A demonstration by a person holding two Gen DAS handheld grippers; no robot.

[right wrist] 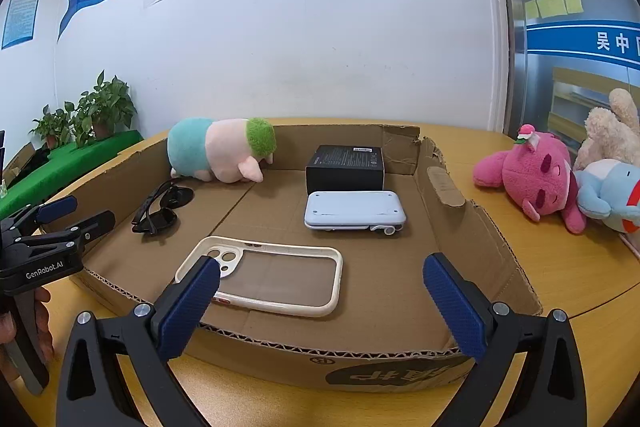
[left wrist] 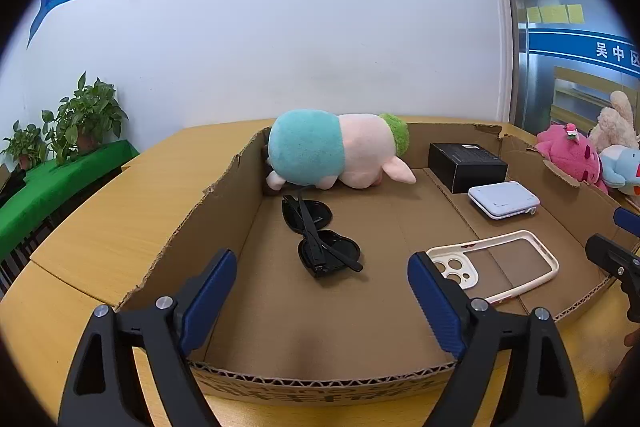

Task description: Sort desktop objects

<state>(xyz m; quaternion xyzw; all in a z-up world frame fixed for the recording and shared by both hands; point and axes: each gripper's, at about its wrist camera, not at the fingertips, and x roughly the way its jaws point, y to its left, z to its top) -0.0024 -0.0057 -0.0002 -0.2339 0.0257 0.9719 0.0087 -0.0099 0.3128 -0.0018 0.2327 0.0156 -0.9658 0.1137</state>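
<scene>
A shallow cardboard box (left wrist: 208,227) (right wrist: 444,187) lies on the wooden table. Inside it are black sunglasses (left wrist: 320,243) (right wrist: 160,211), a cream phone case (left wrist: 496,263) (right wrist: 272,275), a pale blue flat device (left wrist: 503,199) (right wrist: 354,213), a black carton (left wrist: 466,165) (right wrist: 346,167) and a teal, pink and green plush (left wrist: 332,155) (right wrist: 220,151) at the back. My left gripper (left wrist: 320,261) hangs open over the box's near edge, the sunglasses just beyond its fingers. My right gripper (right wrist: 320,264) is open too, over the near edge by the phone case. Neither holds anything.
Outside the box on the right lie a pink plush (right wrist: 536,179) (left wrist: 568,151), a beige plush (right wrist: 612,131) and a blue plush (right wrist: 612,195). Potted plants (left wrist: 80,119) stand on a green-covered bench at far left. A white wall rises behind the table (left wrist: 112,203).
</scene>
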